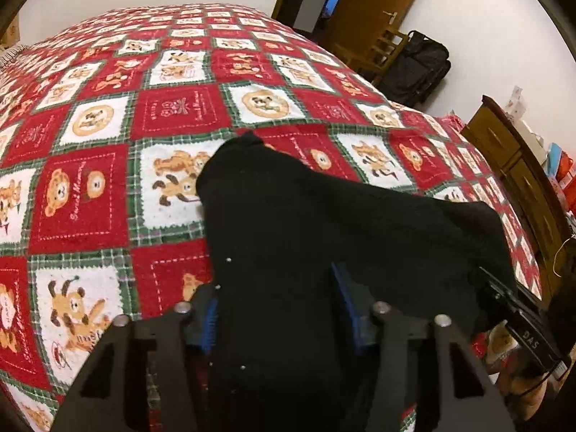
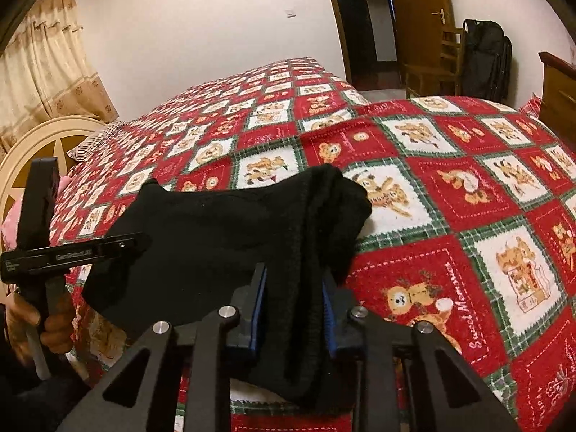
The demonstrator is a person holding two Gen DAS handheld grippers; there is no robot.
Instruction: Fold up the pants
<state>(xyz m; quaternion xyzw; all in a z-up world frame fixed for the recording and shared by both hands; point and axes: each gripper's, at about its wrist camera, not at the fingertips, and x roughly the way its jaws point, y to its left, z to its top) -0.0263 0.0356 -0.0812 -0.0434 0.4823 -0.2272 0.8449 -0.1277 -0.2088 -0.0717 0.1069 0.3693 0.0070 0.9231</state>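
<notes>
Black pants [image 1: 324, 216] hang bunched above the red, white and green bear-patterned bedspread [image 1: 86, 201]. My left gripper [image 1: 277, 309] is shut on one end of them, the cloth filling the gap between its blue pads [image 1: 210, 324]. The right gripper's black body [image 1: 518, 316] shows at the right edge, at the other end. In the right wrist view my right gripper [image 2: 295, 306] is shut on a thick gathered fold of the pants [image 2: 216, 223]. The left gripper [image 2: 108, 248] reaches in from the left, held by a hand [image 2: 54, 327]. The cloth spans between both grippers.
The bedspread [image 2: 450, 198] covers the whole bed. A cream headboard [image 2: 32, 144] and striped pillow [image 2: 93, 144] lie far left. A wooden cabinet [image 1: 518, 165] stands beside the bed on the right. A black suitcase [image 1: 417, 68], wooden chair [image 1: 381, 46] and door [image 2: 417, 10] are beyond.
</notes>
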